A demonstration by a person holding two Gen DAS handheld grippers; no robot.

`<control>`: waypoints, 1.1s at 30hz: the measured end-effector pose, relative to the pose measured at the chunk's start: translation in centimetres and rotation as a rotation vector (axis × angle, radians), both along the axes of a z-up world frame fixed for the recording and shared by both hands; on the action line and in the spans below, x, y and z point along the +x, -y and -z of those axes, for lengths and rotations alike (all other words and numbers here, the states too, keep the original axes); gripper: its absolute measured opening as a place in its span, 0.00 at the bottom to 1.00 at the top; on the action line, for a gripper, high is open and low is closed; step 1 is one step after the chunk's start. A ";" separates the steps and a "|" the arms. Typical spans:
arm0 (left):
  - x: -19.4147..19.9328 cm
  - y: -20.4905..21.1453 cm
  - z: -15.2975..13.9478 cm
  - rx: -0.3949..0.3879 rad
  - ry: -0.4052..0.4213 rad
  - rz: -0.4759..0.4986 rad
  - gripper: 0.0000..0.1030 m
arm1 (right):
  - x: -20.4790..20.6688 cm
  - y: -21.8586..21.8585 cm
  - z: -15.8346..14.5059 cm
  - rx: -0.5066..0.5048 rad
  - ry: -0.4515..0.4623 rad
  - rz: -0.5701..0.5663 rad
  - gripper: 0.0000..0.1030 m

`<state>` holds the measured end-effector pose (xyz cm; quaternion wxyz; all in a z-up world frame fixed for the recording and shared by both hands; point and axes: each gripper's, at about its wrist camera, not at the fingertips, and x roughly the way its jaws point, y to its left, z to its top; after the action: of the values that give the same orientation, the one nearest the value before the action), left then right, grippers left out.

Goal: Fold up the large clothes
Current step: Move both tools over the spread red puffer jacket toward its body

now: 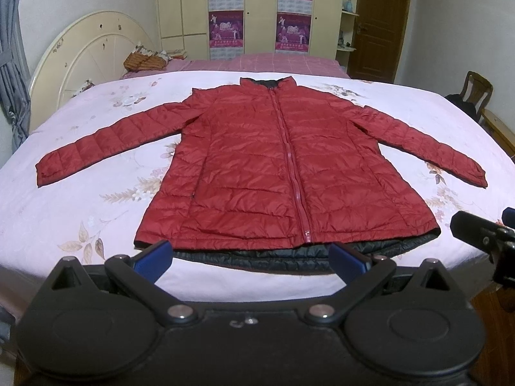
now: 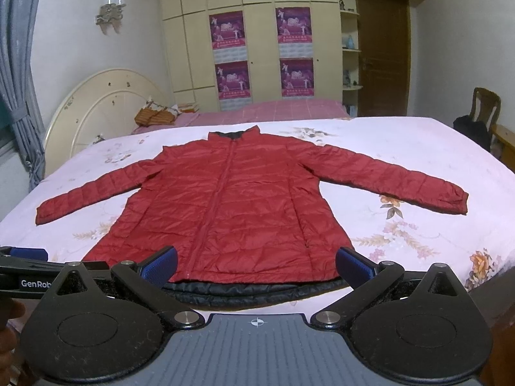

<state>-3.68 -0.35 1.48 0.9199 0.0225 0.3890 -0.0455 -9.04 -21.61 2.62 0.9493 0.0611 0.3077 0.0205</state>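
Left gripper (image 1: 251, 255): jaws spread wide, blue pads (image 1: 154, 255) bare, nothing held; poised over the near bed edge, short of the jacket hem. Its fingers also show at the left edge of the right wrist view, marked "GenRob".

Right gripper (image 2: 256, 265): jaws spread wide, blue pads (image 2: 355, 262) bare, nothing held; poised at the near bed edge beside the left gripper, in front of the hem. A black part of it shows at the right edge of the left wrist view.

Jacket (image 1: 283, 167): red, quilted, long-sleeved; laid flat, front up, in the middle of the bed, hem toward the grippers, collar away. Zip (image 1: 294, 177) closed, running from hem to collar. Both sleeves spread outward and slightly downward, cuffs well apart from the body. A dark back layer (image 1: 257, 259) shows below the red hem. Unfolded.

Bed (image 1: 80, 199): pale pink cover with flower print; cream rounded headboard (image 1: 87, 54) at the left.

Second bed (image 1: 264, 62): behind, pink checked cover, an orange patterned bundle (image 1: 141, 61) lying on it.

Wardrobe (image 2: 193, 48): cream, against the far wall, four purple posters (image 2: 227, 29) on its doors.

Door (image 2: 381, 54): brown, right of the wardrobe.

Chair (image 2: 486, 103): wooden, far right, dark item draped on it.

Curtain (image 2: 19, 74): grey-blue, far left.
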 end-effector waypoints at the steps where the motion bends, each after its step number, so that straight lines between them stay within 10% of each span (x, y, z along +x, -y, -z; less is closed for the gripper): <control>1: 0.0 0.0 0.0 0.000 -0.001 0.001 1.00 | 0.0 0.0 0.0 0.001 -0.001 0.000 1.00; 33: 2.2 -0.7 0.5 0.007 -0.023 -0.021 1.00 | 1.4 0.1 0.8 0.010 -0.014 0.015 1.00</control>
<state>-1.47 0.35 0.99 0.9156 0.0212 0.4000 -0.0346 -7.61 -21.73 1.77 0.9469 0.0683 0.3139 0.0144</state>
